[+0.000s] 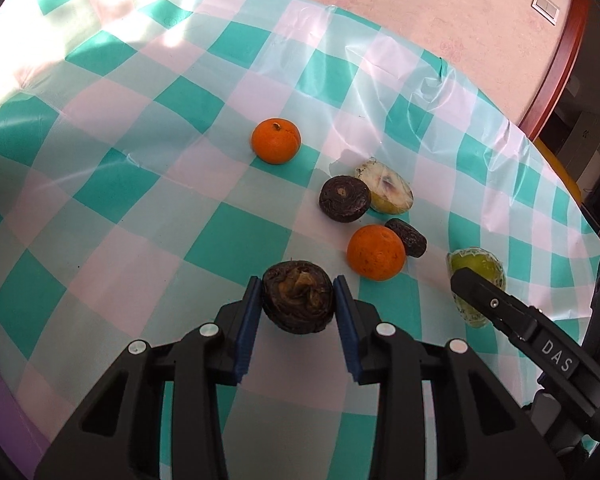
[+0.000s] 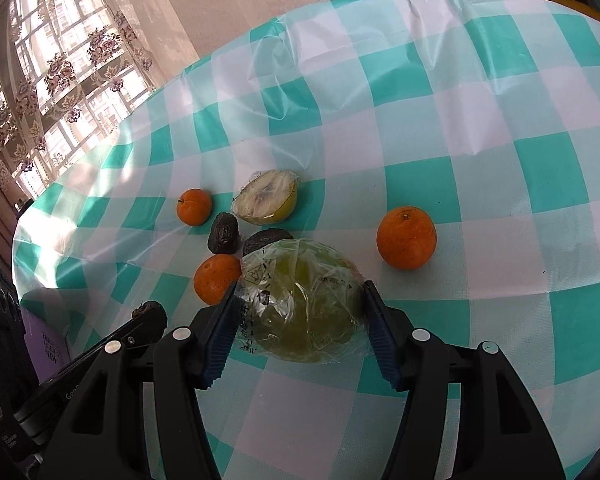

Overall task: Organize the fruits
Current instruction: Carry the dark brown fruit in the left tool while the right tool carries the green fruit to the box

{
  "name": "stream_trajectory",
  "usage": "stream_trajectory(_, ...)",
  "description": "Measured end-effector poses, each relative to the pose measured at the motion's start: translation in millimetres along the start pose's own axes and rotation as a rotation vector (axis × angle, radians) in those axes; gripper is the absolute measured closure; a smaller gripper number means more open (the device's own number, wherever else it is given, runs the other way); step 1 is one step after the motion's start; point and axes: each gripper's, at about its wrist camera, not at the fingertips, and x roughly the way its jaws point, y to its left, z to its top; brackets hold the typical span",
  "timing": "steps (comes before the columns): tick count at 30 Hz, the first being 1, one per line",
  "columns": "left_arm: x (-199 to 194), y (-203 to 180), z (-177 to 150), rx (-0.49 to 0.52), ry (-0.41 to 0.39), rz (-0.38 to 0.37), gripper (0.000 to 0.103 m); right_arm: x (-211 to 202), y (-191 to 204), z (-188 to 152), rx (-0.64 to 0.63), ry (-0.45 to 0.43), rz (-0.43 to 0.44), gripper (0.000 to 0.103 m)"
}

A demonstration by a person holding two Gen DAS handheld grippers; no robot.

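Note:
My left gripper is shut on a dark brown wrinkled fruit, held just above the checked tablecloth. Beyond it lie two oranges, two more dark fruits and a cut, wrapped fruit half. In the right wrist view my right gripper is shut on a green fruit in clear plastic wrap. A third orange sits alone to the right. The left gripper's dark fruit shows at the lower left of that view.
The round table's far edge meets a pinkish wall. A curtained window is at the left and a wooden door frame at the right. A purple object lies at the table's near left edge.

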Motion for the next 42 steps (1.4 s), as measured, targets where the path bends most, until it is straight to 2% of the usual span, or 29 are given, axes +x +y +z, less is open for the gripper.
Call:
stream_trajectory(11,-34.5,-3.2,-42.0,0.005,0.012,-0.031,0.067,-25.4,6.7,-31.8,0.01,0.014,0.035,0.044)
stream_trajectory(27,-91.2,8.9,-96.5,0.035,0.003,-0.049,0.067,-68.0,16.6,-83.8,0.02,0.027,0.011,0.044)
stream_trajectory(33,-113.5,20.1,-109.5,0.014,-0.033,-0.066,0.067,-81.1,17.7,-98.3,0.036,0.015,-0.032,0.044)
stream_trajectory(39,-133.4,27.2,-119.2,0.015,-0.071,-0.111,0.067,-92.7,23.9,-112.6,0.03,0.011,-0.037,0.044)
stream_trajectory(42,-145.5,29.8,-124.3,0.015,-0.112,-0.11,0.066,-101.4,27.2,-119.2,0.031,-0.019,-0.037,0.044)
